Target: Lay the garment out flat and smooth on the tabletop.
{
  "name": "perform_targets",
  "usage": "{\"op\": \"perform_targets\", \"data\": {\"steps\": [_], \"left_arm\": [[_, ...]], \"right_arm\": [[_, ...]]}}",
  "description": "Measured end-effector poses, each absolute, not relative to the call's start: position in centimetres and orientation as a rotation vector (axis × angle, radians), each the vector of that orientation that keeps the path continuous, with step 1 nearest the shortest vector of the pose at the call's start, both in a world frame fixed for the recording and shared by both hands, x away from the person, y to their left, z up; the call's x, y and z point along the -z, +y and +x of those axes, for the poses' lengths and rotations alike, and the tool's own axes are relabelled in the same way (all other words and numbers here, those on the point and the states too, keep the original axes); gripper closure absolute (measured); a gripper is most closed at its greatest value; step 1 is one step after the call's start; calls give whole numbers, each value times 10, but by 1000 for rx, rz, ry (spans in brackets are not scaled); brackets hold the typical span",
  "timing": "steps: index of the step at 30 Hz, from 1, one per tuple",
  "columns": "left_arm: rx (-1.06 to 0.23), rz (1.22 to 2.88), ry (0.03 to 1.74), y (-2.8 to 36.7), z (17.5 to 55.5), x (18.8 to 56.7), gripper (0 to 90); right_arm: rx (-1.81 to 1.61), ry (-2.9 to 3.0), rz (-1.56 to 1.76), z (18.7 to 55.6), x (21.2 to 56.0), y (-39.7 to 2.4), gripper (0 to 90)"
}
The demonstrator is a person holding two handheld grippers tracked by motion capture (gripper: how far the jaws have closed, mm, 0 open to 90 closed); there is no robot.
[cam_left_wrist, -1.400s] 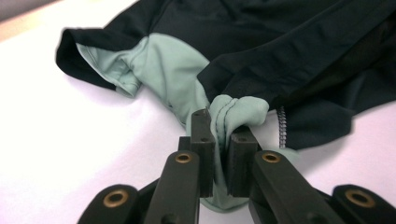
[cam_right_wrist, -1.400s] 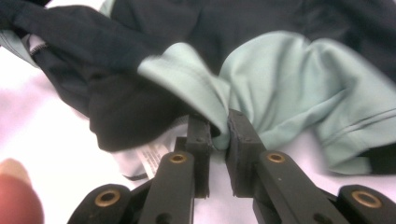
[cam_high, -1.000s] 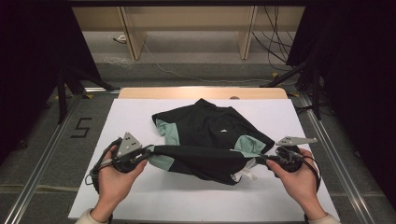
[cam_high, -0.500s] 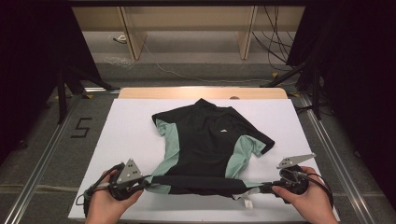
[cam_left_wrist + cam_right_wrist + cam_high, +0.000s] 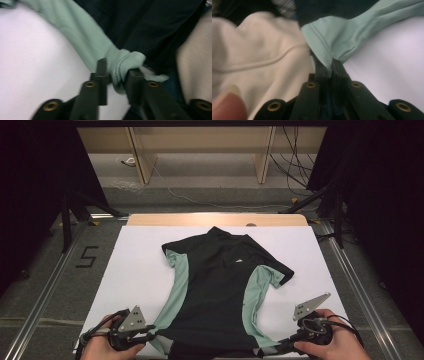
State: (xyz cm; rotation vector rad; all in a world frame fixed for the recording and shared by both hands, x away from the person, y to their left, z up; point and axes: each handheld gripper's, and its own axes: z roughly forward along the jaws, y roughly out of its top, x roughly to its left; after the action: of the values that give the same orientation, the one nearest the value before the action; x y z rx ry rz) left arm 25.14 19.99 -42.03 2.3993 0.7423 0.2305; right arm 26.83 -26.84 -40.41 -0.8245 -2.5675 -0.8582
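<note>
I am working at the white table (image 5: 125, 270), the biggest thing here, and I am spreading one shirt (image 5: 220, 285) flat on it: black down the middle with pale green side panels. It is lying in the middle of the white sheet, collar pointing away from me, hem reaching my edge of the table. Most of the laying-out looks done to me; the body is lying open and smooth, and both short sleeves are showing. What is left, as I judge it, is letting go of the hem corners and perhaps tidying the right sleeve, which is sitting a little bunched.

I am holding two grippers. My left gripper (image 5: 116, 75) is sitting at the left hem corner; its jaws have just been opening, and they are now standing apart with a bunched green fold (image 5: 122, 67) between them, loosely touching rather than pinched. My right gripper (image 5: 329, 66) is staying clamped on the right hem corner, jaws nearly together with the green cloth (image 5: 337, 42) nipped at their tips.

Counting: one table, one shirt, two green panels, two sleeves, two grippers, one small white logo (image 5: 239, 260) on the chest.
</note>
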Motion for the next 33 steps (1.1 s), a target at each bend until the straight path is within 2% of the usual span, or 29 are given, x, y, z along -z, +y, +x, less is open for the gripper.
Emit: {"op": "perform_targets", "data": {"steps": [4,8,11,21,29,31,33], "left_arm": [[-245,2348,738,212,249,403,523],[-272,2299,782,219,258,394,483],[-277,2304,826,212,273,402,483],[-119,2425,912,167,331,456,489],[-146,2511,934,153,340,470,569],[-151,2509,946,154,339,470,598],[-154,2510,955,154,338,469,649]], "right_arm": [[937,-2489,-711,268,403,-267,736],[1069,-2476,-782,277,394,-274,708],[1118,-2480,-921,288,399,-278,699],[980,-2534,-1254,330,446,-264,647],[896,-2523,-1370,354,465,-240,599],[866,-2535,-1380,356,469,-234,609],[843,-2555,-1396,358,469,-231,656]]}}
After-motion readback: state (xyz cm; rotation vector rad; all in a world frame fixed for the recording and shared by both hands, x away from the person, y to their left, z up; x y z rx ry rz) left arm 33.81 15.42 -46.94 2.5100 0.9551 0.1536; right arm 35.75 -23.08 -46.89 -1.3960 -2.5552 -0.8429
